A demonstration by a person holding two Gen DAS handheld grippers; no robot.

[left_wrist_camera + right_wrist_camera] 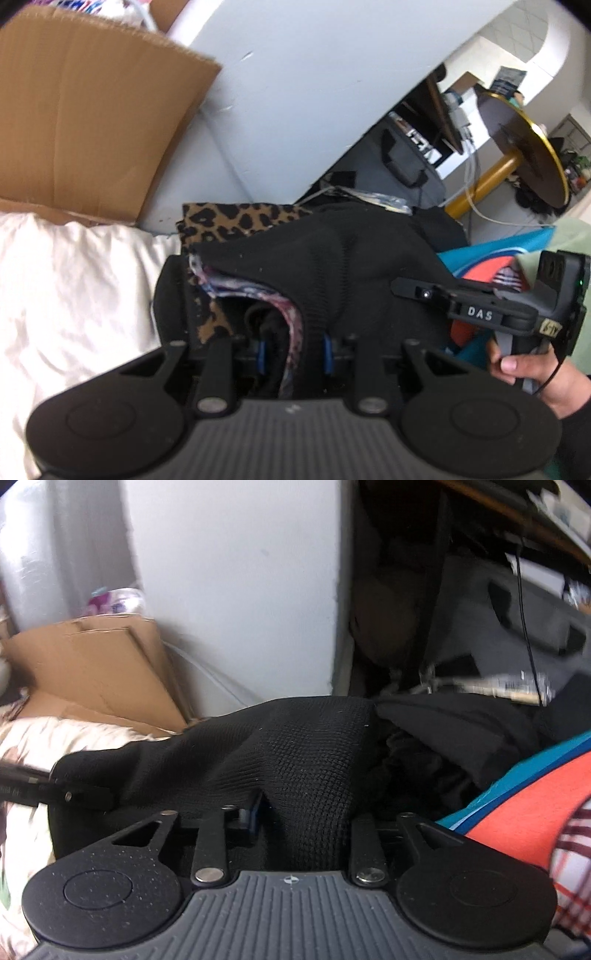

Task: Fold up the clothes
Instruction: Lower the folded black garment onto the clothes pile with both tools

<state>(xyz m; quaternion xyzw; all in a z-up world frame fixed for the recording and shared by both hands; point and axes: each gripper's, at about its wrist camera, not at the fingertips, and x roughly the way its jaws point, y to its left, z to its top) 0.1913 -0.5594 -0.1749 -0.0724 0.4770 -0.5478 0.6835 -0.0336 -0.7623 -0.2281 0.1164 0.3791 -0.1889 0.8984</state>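
The black rib-knit garment [332,258] hangs slung between both tongs, above a heap of other clothes on a cream quilted bed [74,280]. The left tongs [293,350] are clamped on a bunched edge of it, together with a strip of pink-and-white patterned fabric [288,314] that shows along its hem. The right tongs [295,819] have the knit running between the jaws; they stand partly apart, and I cannot tell whether the pads press the cloth. A leopard-print cloth [236,218] lies just behind the garment, and a teal and orange cloth [524,797] beside it.

The knit looks soft, limp and light, with stretch; it will sag wherever it is unsupported and should not slip much, being coarse. Best held at two corners or along the ribbed hem, keeping the patterned strip out of the grip
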